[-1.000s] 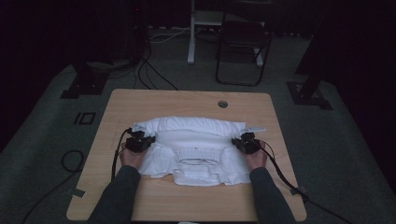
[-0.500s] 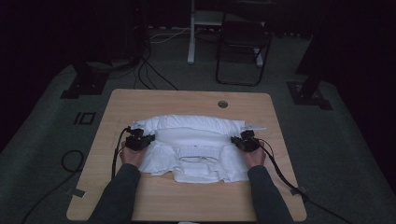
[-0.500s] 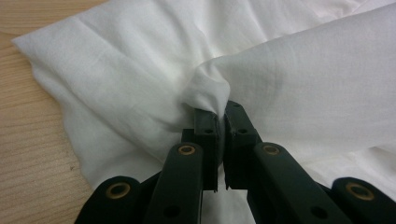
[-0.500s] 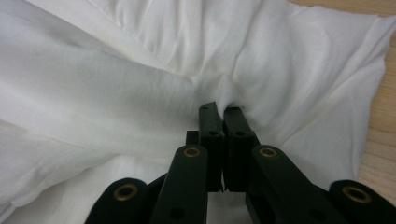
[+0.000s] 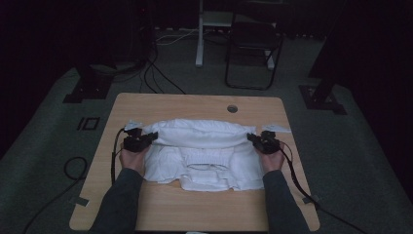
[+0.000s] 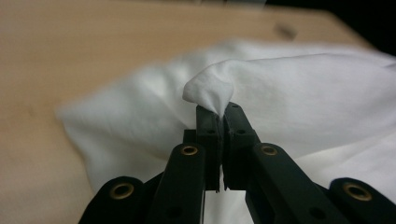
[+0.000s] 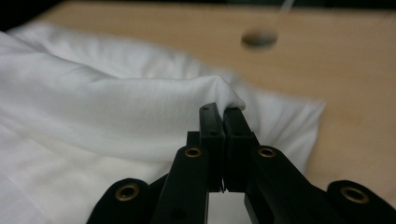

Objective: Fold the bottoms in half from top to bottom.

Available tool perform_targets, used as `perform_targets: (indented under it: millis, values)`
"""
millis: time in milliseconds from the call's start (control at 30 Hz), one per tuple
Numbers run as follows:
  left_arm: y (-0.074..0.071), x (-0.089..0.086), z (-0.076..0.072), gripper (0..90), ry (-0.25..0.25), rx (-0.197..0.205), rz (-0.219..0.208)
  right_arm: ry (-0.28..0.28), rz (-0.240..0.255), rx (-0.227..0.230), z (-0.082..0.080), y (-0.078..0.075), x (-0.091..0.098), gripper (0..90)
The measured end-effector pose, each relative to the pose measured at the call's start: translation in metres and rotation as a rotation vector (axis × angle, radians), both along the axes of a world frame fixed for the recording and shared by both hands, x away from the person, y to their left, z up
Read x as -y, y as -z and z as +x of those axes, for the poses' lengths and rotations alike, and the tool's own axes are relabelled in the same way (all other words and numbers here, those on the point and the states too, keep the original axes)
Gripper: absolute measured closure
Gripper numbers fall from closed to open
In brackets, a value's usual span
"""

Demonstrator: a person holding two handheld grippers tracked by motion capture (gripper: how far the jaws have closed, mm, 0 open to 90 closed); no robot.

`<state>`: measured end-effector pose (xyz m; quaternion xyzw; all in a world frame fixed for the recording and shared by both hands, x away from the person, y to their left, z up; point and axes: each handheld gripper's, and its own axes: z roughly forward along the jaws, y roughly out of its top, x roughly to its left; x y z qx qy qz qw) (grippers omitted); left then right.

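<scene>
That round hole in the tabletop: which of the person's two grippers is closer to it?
The right gripper is nearer: the hole lies just beyond it, slightly toward the middle. The left gripper, pinching the white garment at the opposite side, sits much farther away.

Table's (image 6: 70,42) far edge (left gripper view) looks blurred, perhaps unfocused.

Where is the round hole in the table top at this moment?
In the high view the round hole sits near the table's far edge, right of centre, just beyond the white garment.
</scene>
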<state>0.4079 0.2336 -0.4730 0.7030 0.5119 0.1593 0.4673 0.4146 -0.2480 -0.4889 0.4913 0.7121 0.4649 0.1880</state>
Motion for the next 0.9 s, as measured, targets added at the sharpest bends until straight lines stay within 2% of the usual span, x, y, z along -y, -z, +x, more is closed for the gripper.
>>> perform_targets:
  millis: [100,167,200,267,333,433,567,600,633,667,700,733,800,900]
  values:
    - [-0.027,-0.004,-0.005,87.7,0.0,0.062,-0.052,0.003,0.026,0.062,-0.004,-0.024,0.004,88.9]
    - [-0.045,-0.006,-0.014,87.7,0.008,0.11,-0.084,0.005,0.047,0.112,-0.009,-0.039,0.007,89.1]
    - [-0.049,-0.007,-0.018,87.7,0.014,0.125,-0.088,0.01,0.058,0.145,-0.013,-0.046,0.009,89.1]
    - [-0.056,-0.009,-0.029,87.6,0.036,0.143,-0.093,0.004,0.081,0.167,-0.02,-0.054,0.014,89.1]
    - [-0.054,-0.01,-0.039,87.6,0.054,0.143,-0.09,-0.015,0.095,0.18,-0.029,-0.057,0.018,89.1]
    - [-0.042,-0.01,-0.055,87.5,0.077,0.123,-0.093,-0.038,0.058,0.178,-0.046,-0.051,0.02,89.1]
    - [-0.017,-0.012,-0.074,85.9,0.119,0.056,-0.098,-0.069,0.052,0.143,-0.071,-0.031,0.024,88.8]
    - [-0.014,-0.013,-0.076,81.6,0.127,0.047,-0.092,-0.079,0.05,0.121,-0.077,-0.024,0.024,87.6]
    - [-0.012,-0.014,-0.078,73.5,0.133,0.042,-0.085,-0.092,0.046,0.115,-0.08,-0.02,0.025,82.7]
    - [-0.012,-0.016,-0.079,65.4,0.128,0.047,-0.074,-0.109,0.045,0.114,-0.085,-0.017,0.026,72.2]
    - [-0.014,-0.017,-0.08,61.8,0.12,0.058,-0.078,-0.112,0.05,0.121,-0.088,-0.017,0.028,61.3]
    - [-0.018,-0.018,-0.08,60.5,0.115,0.071,-0.081,-0.108,0.071,0.14,-0.09,-0.019,0.031,54.9]
    - [-0.027,-0.015,-0.077,59.6,0.103,0.091,-0.065,-0.093,0.125,0.17,-0.091,-0.029,0.034,49.6]
    - [-0.035,-0.001,-0.069,59.7,0.115,0.095,-0.03,-0.099,0.1,0.159,-0.084,-0.038,0.024,49.6]
